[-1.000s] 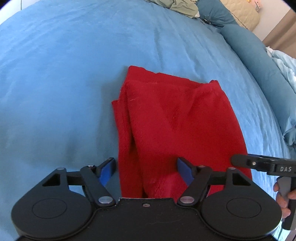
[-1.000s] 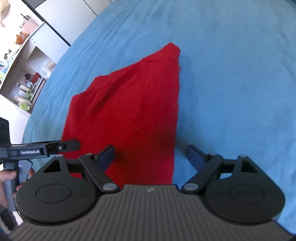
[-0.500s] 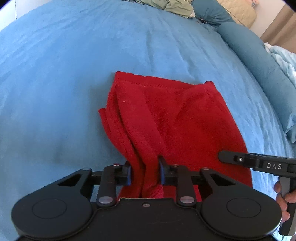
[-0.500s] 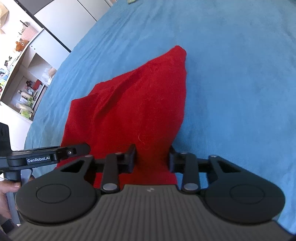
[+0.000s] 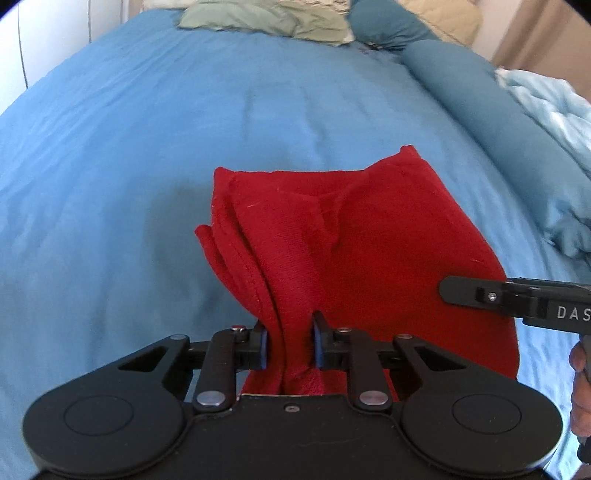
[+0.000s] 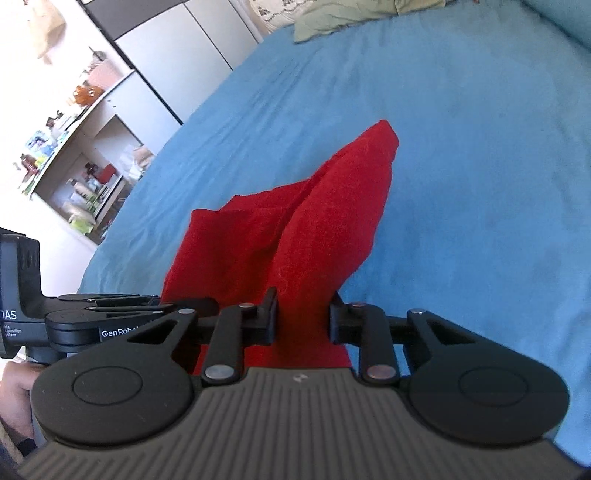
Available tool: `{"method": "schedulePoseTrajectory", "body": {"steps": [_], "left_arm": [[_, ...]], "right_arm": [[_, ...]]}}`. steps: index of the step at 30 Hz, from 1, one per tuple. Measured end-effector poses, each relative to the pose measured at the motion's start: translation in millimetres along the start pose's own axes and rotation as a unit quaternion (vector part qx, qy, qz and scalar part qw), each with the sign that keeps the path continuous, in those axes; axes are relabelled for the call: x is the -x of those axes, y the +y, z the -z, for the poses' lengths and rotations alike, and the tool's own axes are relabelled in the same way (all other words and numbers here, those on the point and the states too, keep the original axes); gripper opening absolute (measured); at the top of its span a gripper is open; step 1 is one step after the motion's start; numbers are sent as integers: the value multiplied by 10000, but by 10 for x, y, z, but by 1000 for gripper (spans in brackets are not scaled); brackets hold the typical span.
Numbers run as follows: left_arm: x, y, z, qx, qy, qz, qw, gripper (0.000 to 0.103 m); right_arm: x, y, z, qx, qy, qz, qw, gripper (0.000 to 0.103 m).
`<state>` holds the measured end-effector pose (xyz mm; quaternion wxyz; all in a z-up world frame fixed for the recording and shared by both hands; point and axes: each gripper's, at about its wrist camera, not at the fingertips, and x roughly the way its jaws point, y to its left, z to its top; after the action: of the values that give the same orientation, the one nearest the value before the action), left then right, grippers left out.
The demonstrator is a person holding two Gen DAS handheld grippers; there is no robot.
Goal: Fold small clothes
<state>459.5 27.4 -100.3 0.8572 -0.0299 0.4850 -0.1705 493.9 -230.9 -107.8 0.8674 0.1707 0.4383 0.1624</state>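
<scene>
The left gripper (image 5: 290, 345) is almost shut, and its jaws are closing. Its two blue pads (image 5: 263, 349) press on a bunched-up edge of the red cloth (image 5: 369, 251). The cloth is squeezed into thick folds right between them.

The right gripper (image 6: 303, 317) is also nearly shut, and its jaws are closing too. It pinches another part of the same red cloth (image 6: 295, 240). The cloth fills the gap between its two black fingers (image 6: 267, 317).

The two tools are side by side, each holding its own near corner of the cloth. In the left view, the other tool pokes in from the right edge, with a hand (image 5: 581, 387) holding its handle. In the right view, the other tool pokes in from the left edge, and a hand (image 6: 16, 391) grips it from below.

The red cloth goes up and away from the tools. Its near edge is lifted, and its far end lies on the blue bed cover (image 5: 129, 147). The far end comes to a point in the right view.

Farther back on the bed is a crumpled green cloth (image 5: 266, 20). A long blue pillow (image 5: 480, 96) runs along the right side. To the left of the bed are white shelves (image 6: 74, 147) full of small things.
</scene>
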Motion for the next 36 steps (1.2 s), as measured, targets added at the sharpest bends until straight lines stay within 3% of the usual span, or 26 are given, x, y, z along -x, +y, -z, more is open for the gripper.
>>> {"method": "schedulePoseTrajectory", "body": {"steps": [7, 12, 13, 14, 15, 17, 19, 22, 28, 36], "left_arm": [[284, -626, 567, -20, 248, 303, 9992, 24], [-16, -922, 1030, -170, 469, 208, 9985, 25], [-49, -954, 1085, -206, 427, 40, 9989, 30], [-66, -966, 1130, -252, 370, -85, 9990, 41], [-62, -970, 1159, -262, 296, -186, 9990, 44], [-22, -943, 1165, -272, 180, -454, 9984, 79], [51, -934, 1184, -367, 8, -727, 9967, 90], [126, -870, 1196, -405, -69, -969, 9944, 90], [-12, -755, 1428, -646, -323, -1170, 9905, 92], [-71, -698, 1736, -868, -1143, -1250, 9817, 101]], "right_arm": [[900, -157, 543, -299, 220, 396, 9985, 40], [968, -541, 1148, -459, 465, 892, 9939, 42], [928, -620, 1264, -496, 491, 978, 9928, 44], [903, -693, 1359, -551, 497, 1028, 9919, 47], [910, -760, 1434, -657, 418, 1019, 9917, 56], [973, -815, 1504, -822, 283, 995, 9912, 69], [1050, -796, 1503, -761, 176, 1081, 9911, 88], [1190, -708, 1469, -533, -37, 1356, 9893, 102], [1179, -854, 1534, -207, -305, 1770, 9835, 102], [1014, -1084, 1876, 398, -910, 1601, 9821, 103]]}}
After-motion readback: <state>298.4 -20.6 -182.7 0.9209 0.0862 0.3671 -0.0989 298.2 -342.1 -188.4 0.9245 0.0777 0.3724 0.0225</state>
